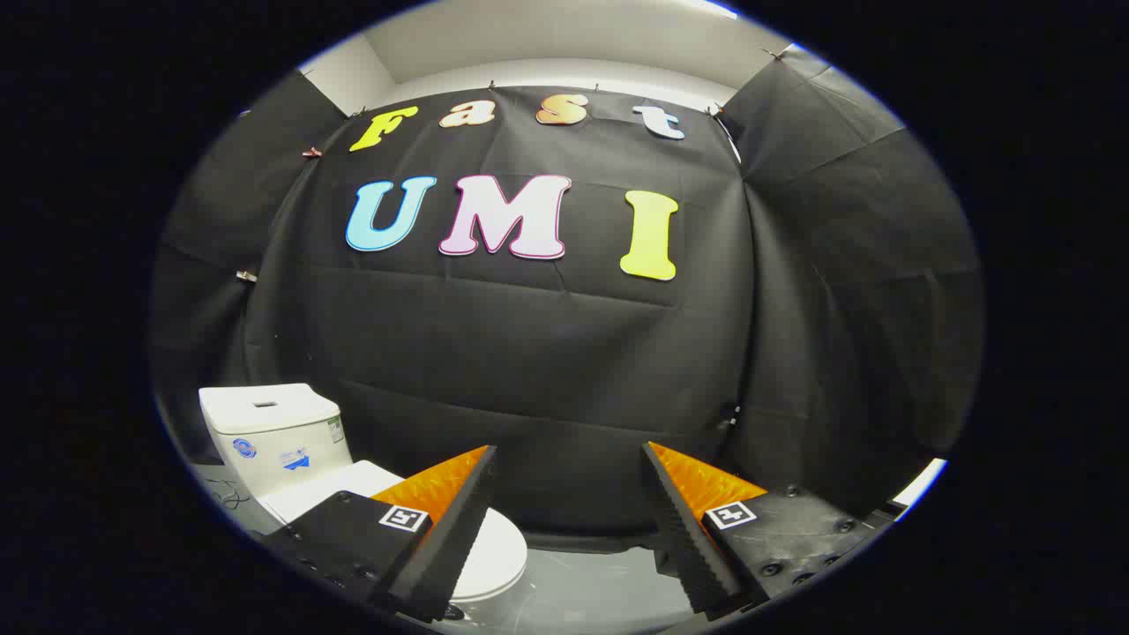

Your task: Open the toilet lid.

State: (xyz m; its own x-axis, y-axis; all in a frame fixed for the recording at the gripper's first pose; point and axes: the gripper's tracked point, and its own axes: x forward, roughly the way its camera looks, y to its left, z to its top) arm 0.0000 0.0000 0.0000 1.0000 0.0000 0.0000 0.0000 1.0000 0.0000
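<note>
A white toilet stands low and to the left of my fingers. Its tank (pixel 272 434) rises behind, with stickers on its front. The toilet lid (pixel 494 551) lies flat and closed, its front curve showing beside and below my left finger, which covers much of it. My gripper (pixel 569 463) hovers above and to the right of the bowl, open wide, with nothing between its fingers. It touches nothing.
Black cloth walls close the booth behind and on both sides. A pale grey floor (pixel 600 586) shows below, between my fingers. A thin cable (pixel 231 499) lies on the floor left of the tank.
</note>
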